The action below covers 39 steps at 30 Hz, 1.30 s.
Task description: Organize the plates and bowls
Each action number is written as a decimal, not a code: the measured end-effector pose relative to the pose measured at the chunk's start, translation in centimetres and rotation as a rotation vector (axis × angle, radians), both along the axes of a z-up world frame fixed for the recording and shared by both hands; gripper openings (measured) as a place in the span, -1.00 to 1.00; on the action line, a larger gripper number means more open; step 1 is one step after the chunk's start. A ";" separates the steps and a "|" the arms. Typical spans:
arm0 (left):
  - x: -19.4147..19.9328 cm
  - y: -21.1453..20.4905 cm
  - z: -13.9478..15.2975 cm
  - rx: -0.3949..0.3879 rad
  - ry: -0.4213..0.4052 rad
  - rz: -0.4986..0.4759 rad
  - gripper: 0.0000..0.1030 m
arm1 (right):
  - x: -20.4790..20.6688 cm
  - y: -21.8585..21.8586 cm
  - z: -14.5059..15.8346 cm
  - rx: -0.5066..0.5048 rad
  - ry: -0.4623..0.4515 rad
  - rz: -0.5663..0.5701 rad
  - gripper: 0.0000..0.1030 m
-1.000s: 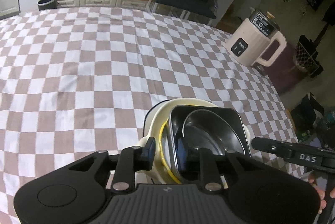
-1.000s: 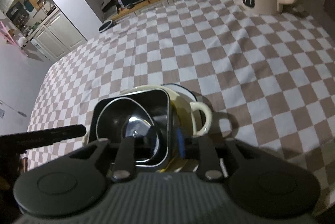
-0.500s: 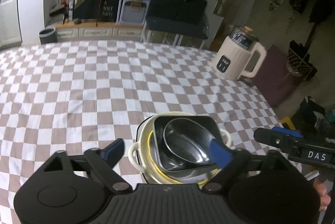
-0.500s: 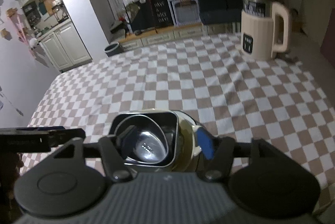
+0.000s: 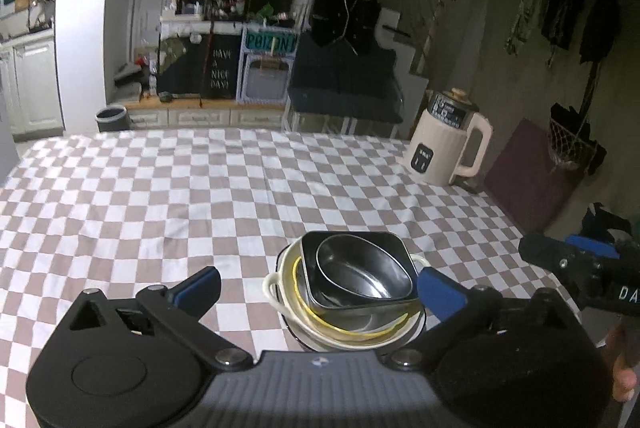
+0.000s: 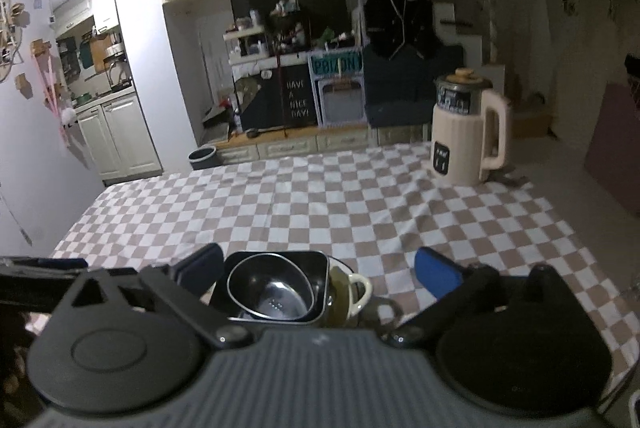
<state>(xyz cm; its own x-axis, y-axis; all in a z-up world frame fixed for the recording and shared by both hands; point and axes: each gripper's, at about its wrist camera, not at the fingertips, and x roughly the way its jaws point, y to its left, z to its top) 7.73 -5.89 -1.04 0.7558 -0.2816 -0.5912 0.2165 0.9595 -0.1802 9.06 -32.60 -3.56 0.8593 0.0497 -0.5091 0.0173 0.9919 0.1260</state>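
Stack (image 5: pixel 352 292): we are seeing an oval steel bowl (image 5: pixel 360 274) nesting in a square dark dish (image 5: pixel 390 240), both sitting inside a cream two-handled bowl (image 5: pixel 276 286).
Stack place: resting on the checked surface (image 5: pixel 160 195), well apart from the cream kettle (image 5: pixel 448 143), on the near side.
Left gripper (image 5: pixel 318 286): fingers opening, released, straddling the stack without touching.
Right gripper (image 6: pixel 318 268): fingers opening, released, nothing grasped, stack lying between them.

Checkered tablecloth (image 5: pixel 200 187), stacked dishes (image 5: pixel 352 292), kettle (image 5: pixel 448 143)
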 end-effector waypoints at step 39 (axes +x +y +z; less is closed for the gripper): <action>-9.4 1.4 -4.6 0.183 -0.122 0.097 1.00 | -8.1 2.0 -4.6 -0.120 -0.026 0.039 0.99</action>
<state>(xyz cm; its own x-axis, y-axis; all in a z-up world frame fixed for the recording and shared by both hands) -1.71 -4.51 -5.66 0.8430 -0.1006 -0.5284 0.1313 0.9911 0.0209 0.94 -30.60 -8.16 0.8710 0.0239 -0.4907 -0.0237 0.9997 0.0066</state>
